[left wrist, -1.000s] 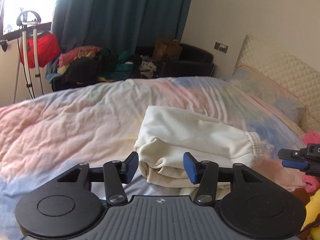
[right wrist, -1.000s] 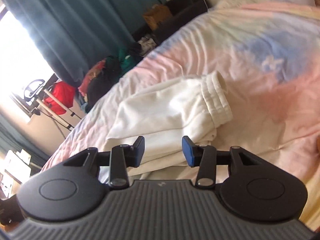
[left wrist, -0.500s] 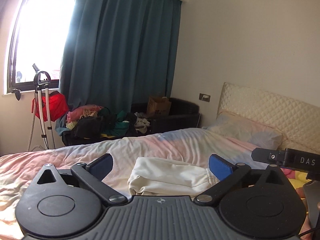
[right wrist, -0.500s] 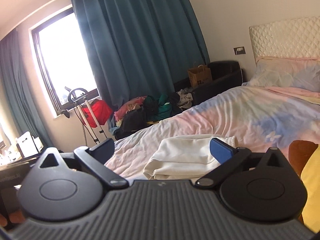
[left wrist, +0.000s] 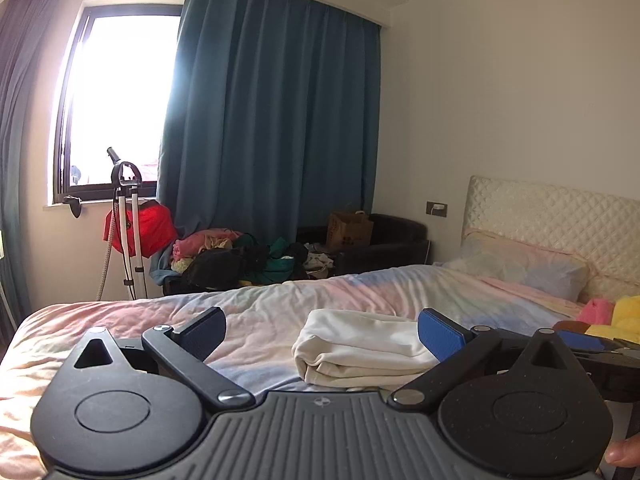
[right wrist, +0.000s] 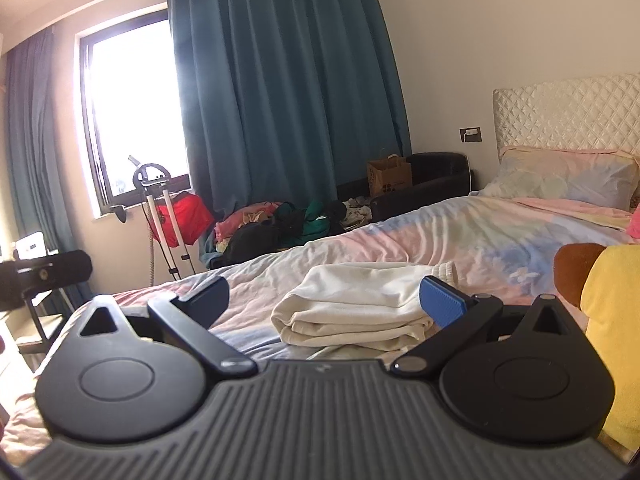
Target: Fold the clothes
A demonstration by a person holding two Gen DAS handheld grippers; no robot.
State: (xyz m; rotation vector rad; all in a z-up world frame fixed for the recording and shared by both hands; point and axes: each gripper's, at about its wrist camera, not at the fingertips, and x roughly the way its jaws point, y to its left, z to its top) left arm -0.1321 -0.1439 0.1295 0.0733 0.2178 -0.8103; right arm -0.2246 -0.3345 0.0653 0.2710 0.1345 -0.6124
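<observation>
A cream garment [left wrist: 360, 344] lies folded in a flat stack on the pastel bedspread [left wrist: 256, 312]. It also shows in the right wrist view [right wrist: 356, 304]. My left gripper [left wrist: 320, 336] is open wide and empty, held back from and above the stack's near edge. My right gripper [right wrist: 324, 300] is open wide and empty, also drawn back from the stack. Part of the right gripper shows at the right edge of the left wrist view [left wrist: 592, 344].
A pillow [right wrist: 568, 176] and a quilted headboard [right wrist: 560, 112] are at the right. Yellow and pink soft items [left wrist: 624, 316] lie by the pillow. A heap of clothes [left wrist: 240, 256], a black armchair [left wrist: 384, 244] and a white stand [left wrist: 128, 224] are beyond the bed.
Both grippers have opened from a narrow gap to wide open and have risen and pulled back from the folded garment. The views now look level across the room.
</observation>
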